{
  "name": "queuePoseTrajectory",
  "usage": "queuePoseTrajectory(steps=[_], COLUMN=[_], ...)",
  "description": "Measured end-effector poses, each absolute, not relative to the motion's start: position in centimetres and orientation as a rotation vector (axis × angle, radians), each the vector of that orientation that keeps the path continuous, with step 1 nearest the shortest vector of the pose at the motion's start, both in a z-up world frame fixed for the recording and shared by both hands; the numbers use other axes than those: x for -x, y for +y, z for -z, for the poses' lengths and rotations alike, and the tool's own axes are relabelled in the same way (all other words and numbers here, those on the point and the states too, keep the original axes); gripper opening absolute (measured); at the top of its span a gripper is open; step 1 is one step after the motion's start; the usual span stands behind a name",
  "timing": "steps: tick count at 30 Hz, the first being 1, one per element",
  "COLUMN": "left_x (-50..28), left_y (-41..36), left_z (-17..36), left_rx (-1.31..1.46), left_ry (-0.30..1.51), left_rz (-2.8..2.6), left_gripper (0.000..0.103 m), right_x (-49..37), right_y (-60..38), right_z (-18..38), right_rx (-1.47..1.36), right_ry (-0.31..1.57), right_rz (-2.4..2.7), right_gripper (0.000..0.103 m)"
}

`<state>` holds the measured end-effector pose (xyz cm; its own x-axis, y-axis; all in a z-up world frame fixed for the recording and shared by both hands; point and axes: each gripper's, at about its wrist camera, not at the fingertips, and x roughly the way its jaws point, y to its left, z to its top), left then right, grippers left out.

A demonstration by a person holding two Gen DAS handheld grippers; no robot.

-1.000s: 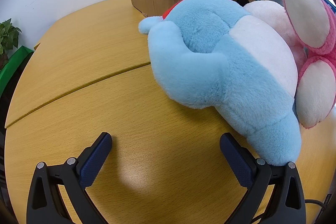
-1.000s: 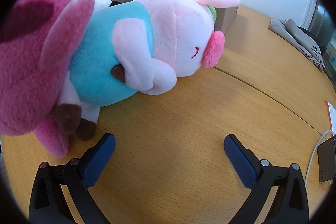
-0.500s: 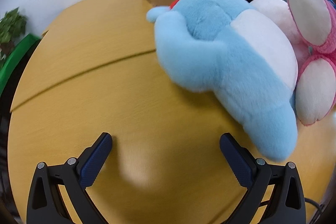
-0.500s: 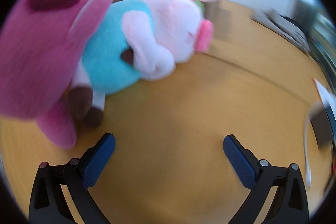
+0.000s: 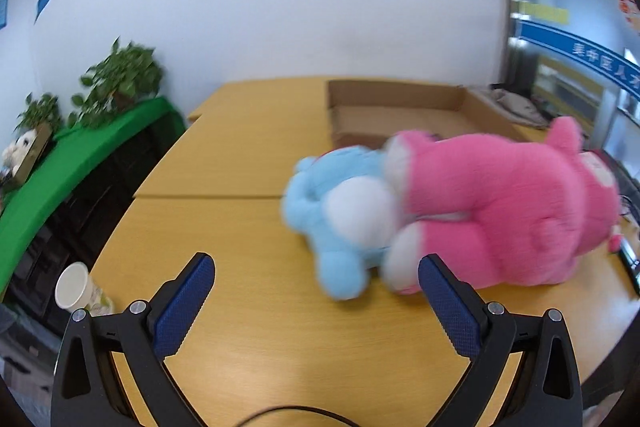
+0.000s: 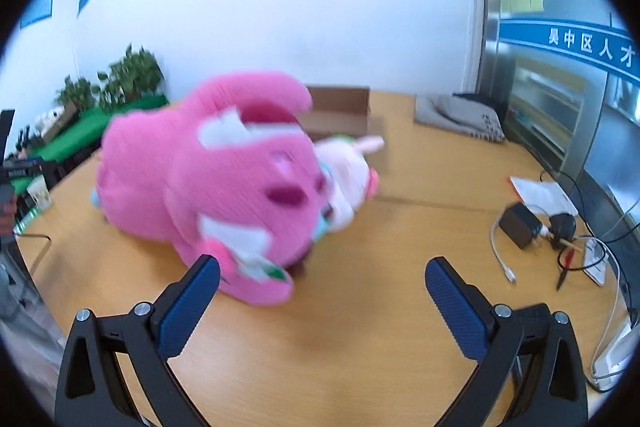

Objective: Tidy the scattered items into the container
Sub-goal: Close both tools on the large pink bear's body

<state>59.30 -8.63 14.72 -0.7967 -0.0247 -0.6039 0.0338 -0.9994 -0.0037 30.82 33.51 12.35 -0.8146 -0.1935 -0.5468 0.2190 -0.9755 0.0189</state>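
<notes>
A big pink plush (image 5: pixel 500 203) lies on the wooden table (image 5: pixel 224 235), with a light blue and white plush (image 5: pixel 340 211) against its left side. In the right wrist view the pink plush (image 6: pixel 216 183) hides most of a pale pink plush (image 6: pixel 352 171) behind it. A shallow cardboard box (image 5: pixel 400 111) stands behind the toys and also shows in the right wrist view (image 6: pixel 340 111). My left gripper (image 5: pixel 316 287) is open and empty, just in front of the blue plush. My right gripper (image 6: pixel 322 287) is open and empty, near the pink plush's front.
A paper cup (image 5: pixel 78 289) stands at the table's left edge. Chargers, cables and papers (image 6: pixel 544 223) lie on the right side. Grey cloth (image 6: pixel 460 117) sits at the back right. Potted plants (image 5: pixel 120 79) stand on a green shelf to the left.
Both grippers have pulled back and risen away from the plush toys, so the whole pile, the box and the room now show. Both stay open.
</notes>
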Motion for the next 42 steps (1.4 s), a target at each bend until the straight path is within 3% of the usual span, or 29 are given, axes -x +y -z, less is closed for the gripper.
queuePoseTrajectory(steps=[7, 13, 28, 42], left_x=[-44.3, -42.2, -33.7, -30.5], left_y=[-5.0, -3.1, -0.4, 0.2], left_z=[-16.2, -16.6, -14.6, -13.0], left_rx=[-1.057, -1.113, -1.178, -1.236], left_ry=[0.117, 0.095, 0.091, 0.154], left_rz=[3.073, 3.074, 3.063, 3.065], left_gripper=[0.103, 0.103, 0.103, 0.103], right_x=[-30.9, -31.5, -31.1, -30.2], right_y=[29.3, 27.6, 27.1, 26.8], right_z=[-14.1, -13.5, -12.3, -11.3], right_rx=[-0.869, -0.943, -1.006, -1.054], right_ry=[-0.121, 0.020, 0.029, 0.025], right_rz=[2.912, 2.977, 2.958, 2.910], right_gripper=[0.103, 0.103, 0.102, 0.102])
